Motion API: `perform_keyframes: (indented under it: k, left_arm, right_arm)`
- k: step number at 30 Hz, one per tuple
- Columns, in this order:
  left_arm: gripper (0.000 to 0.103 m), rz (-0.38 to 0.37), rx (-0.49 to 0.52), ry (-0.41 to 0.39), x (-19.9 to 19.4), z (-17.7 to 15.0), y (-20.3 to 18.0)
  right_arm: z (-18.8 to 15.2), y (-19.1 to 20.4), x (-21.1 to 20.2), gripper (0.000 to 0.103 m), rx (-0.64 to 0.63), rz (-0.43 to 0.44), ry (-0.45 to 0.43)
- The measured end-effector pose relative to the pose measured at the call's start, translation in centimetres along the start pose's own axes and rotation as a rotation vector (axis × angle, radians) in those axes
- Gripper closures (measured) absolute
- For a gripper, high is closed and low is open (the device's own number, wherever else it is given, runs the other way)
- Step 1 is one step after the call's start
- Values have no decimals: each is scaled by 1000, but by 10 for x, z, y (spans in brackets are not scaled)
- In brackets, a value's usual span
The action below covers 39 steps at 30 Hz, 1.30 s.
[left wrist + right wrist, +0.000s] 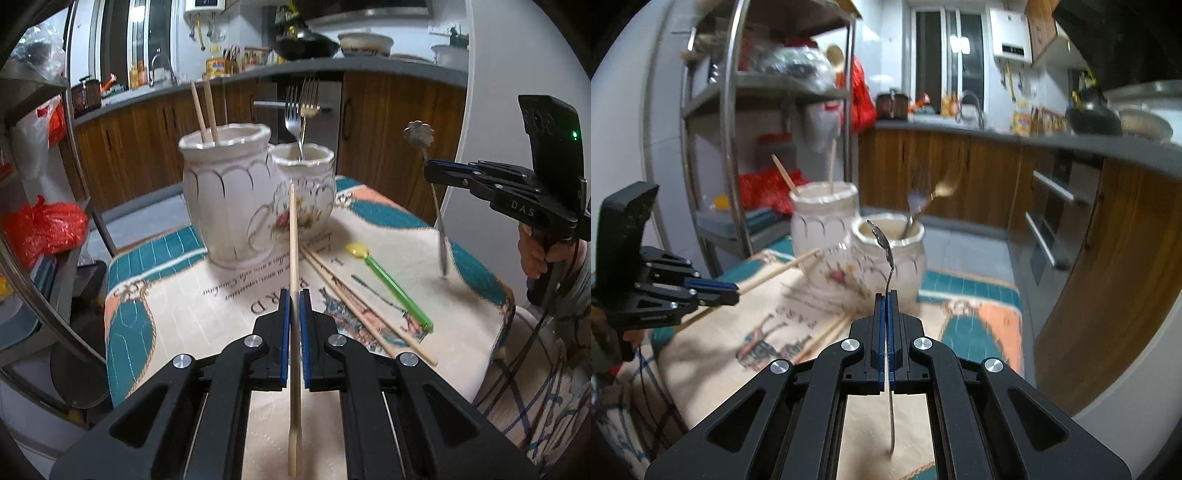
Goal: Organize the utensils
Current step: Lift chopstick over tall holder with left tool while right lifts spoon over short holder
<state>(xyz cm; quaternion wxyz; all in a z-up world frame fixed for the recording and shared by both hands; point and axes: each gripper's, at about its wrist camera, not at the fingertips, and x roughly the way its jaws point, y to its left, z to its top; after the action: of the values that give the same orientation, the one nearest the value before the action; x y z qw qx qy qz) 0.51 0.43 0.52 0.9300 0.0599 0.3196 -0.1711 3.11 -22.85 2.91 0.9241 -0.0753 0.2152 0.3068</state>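
My left gripper (294,295) is shut on a wooden chopstick (293,236) that points at the two white ceramic jars. The tall jar (225,192) holds two chopsticks (205,110). The short flowered jar (303,192) holds two forks (301,110). My right gripper (887,295) is shut on a metal spoon (884,247) with a flower-shaped handle end, held above the table right of the jars; it also shows in the left wrist view (432,162). Two chopsticks (354,299) and a green-handled yellow spoon (388,280) lie on the cloth.
A printed tablecloth (221,295) covers the small table. A metal shelf rack (731,110) with red bags stands left of it. Wooden kitchen cabinets (388,122) and a counter run behind. The left gripper shows at the left of the right wrist view (735,291).
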Motion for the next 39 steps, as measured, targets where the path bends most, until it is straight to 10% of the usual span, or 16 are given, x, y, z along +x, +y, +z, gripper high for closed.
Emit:
perform_keyframes:
  k: [24,39]
  left_arm:
    - [98,-4,-155,-536,-60,77,57]
    - [98,-85,-404,-572,21,126,112]
  right_arm:
    - [74,8,-6,101,11,-17,-186]
    - [123,-17,50,101,154,5,-231]
